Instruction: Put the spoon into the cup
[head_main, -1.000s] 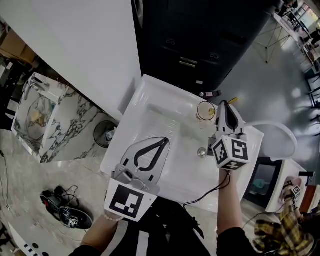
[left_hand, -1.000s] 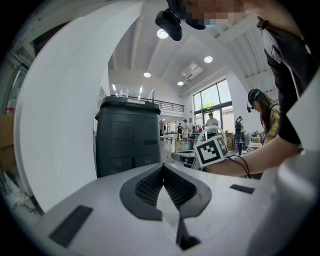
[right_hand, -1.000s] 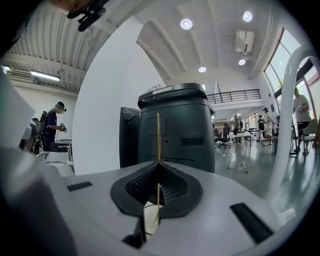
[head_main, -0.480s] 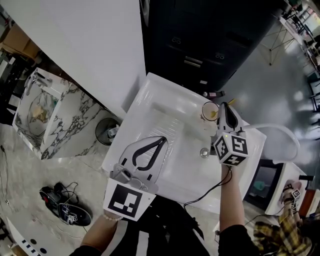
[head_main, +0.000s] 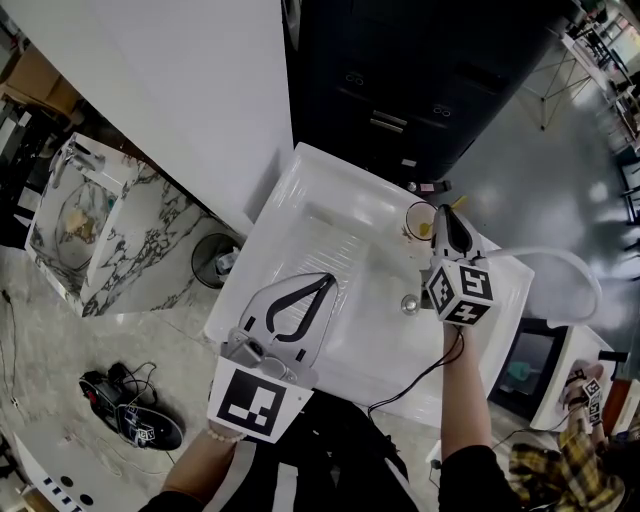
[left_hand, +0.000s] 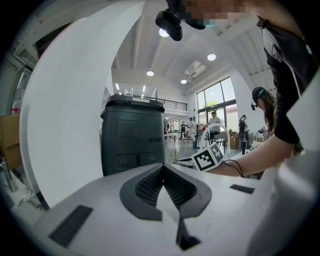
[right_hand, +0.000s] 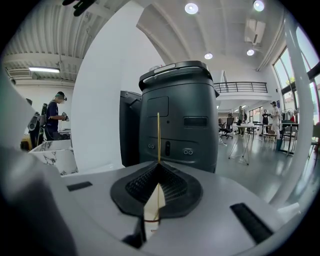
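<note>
A clear glass cup (head_main: 418, 221) stands at the far right rim of the white sink (head_main: 300, 215). My right gripper (head_main: 446, 212) hovers right beside the cup, on its right, and is shut on the spoon. In the right gripper view the spoon (right_hand: 158, 135) shows only as a thin golden handle rising straight up from the closed jaw tips of the right gripper (right_hand: 158, 166); its bowl is hidden. My left gripper (head_main: 324, 283) hangs over the near part of the basin, shut and empty, and in its own view the left gripper (left_hand: 163, 168) has its jaws pressed together.
A metal drain (head_main: 408, 303) sits in the basin near the right gripper. A dark cabinet (head_main: 400, 80) stands behind the sink and a white wall panel (head_main: 170, 90) to its left. A white curved pipe (head_main: 565, 262) arcs at the right. A small round bin (head_main: 212, 262) stands on the floor.
The right gripper with the spoon has edged slightly closer to the cup. The left gripper has stayed where it was.
</note>
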